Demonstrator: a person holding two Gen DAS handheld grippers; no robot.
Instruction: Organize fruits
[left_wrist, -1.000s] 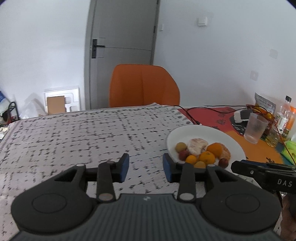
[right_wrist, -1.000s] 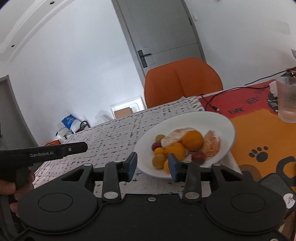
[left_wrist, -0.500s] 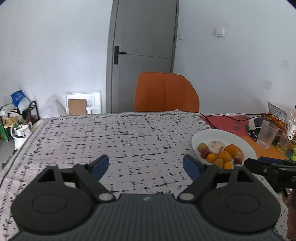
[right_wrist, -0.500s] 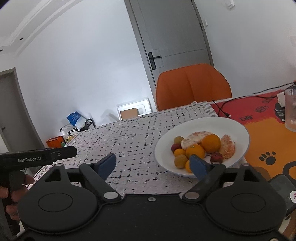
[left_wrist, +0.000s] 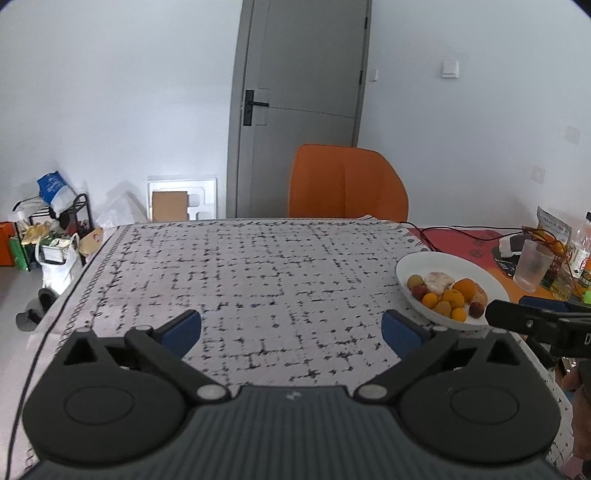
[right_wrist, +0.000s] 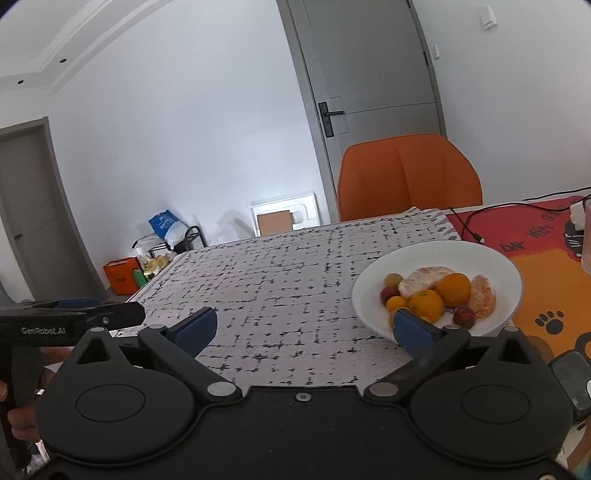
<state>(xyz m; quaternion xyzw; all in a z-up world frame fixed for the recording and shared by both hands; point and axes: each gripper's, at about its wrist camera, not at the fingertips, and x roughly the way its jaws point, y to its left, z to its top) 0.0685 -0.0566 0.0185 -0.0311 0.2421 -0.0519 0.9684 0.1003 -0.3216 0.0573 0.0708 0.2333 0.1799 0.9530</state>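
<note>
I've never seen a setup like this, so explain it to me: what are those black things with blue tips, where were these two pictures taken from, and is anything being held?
Each picture comes from a camera mounted on a hand-held gripper, looking forward along its two blue-padded fingers. One view belongs to the left gripper, the other to the right gripper; a person carries one in each hand. Both sets of jaws are opening wide, with nothing between them. On the patterned tablecloth sits a white plate holding oranges, peeled segments and small fruits. An orange chair stands behind the table.

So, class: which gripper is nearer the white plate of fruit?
Right. The right gripper has one pad just before the plate; the left gripper sits further off, beside it.
</note>
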